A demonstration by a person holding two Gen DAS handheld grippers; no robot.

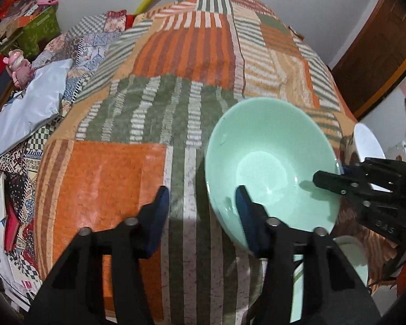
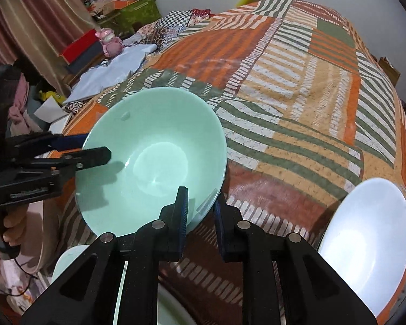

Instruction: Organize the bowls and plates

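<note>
Bed w/ striped patchwork quilt point(image 2: 297, 103) fills both views. Mint bowl point(image 2: 154, 159), centre-left of right-wrist frame, tilted above the quilt. White bowl point(image 2: 365, 246) lower right, on the quilt. Right hand-held gripper point(image 2: 200, 211) clamped on the mint bowl's near rim. Left hand-held gripper point(image 1: 201, 211) straddles the opposite rim, fingers apart, not pinching.

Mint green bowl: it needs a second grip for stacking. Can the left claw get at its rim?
Probably yes: the left claw stands open astride the mint green bowl rim, clear of the right claw, nothing between.
</note>
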